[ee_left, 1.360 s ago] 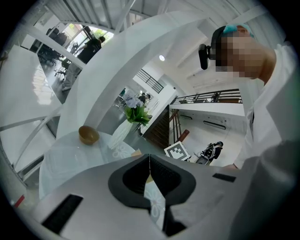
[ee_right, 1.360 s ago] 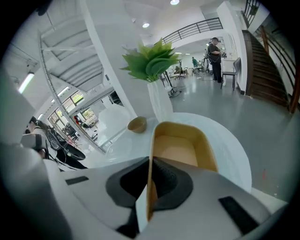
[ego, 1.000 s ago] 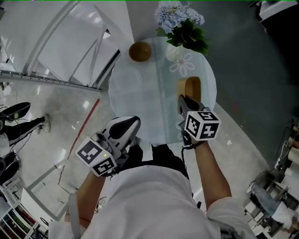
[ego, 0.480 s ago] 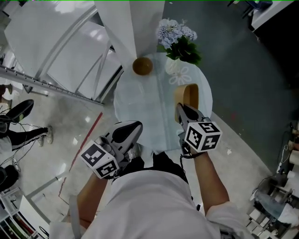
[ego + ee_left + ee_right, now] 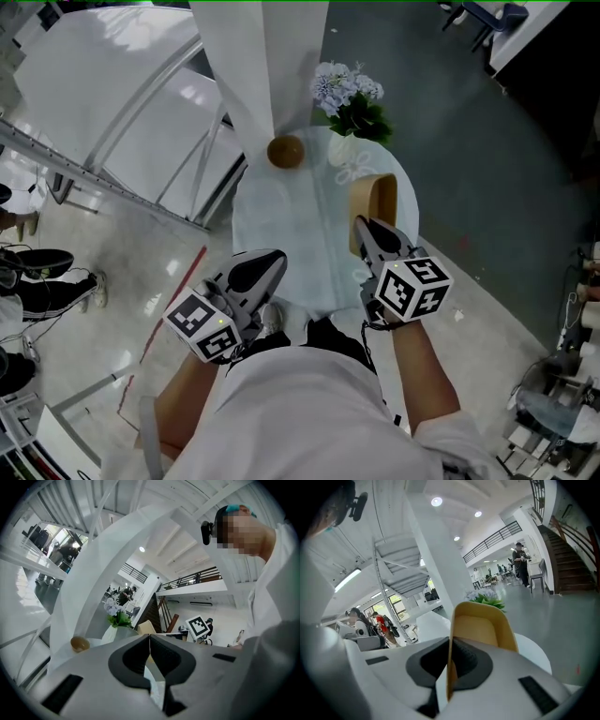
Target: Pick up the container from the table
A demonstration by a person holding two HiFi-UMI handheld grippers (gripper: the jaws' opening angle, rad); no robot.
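1. Right of centre in the head view, the tan, open-topped rectangular plastic container is over the right half of the round, pale glass-topped counter, caught by the right gripper.
2. From the right gripper view, its fingers are pinching one thin side wall edge-on. The box stretches straight away from them, its long axis running up the frame.
3. Lower left, the left gripper hangs by the counter's near edge, fingers pressed together on nothing, well apart from the container.
4. I'd judge the pick-up is the right hand's job alone. I cannot tell whether the base is clear of the counter.
5. At the counter's far edge stand a small round brown bowl and a white vase of pale blue flowers.
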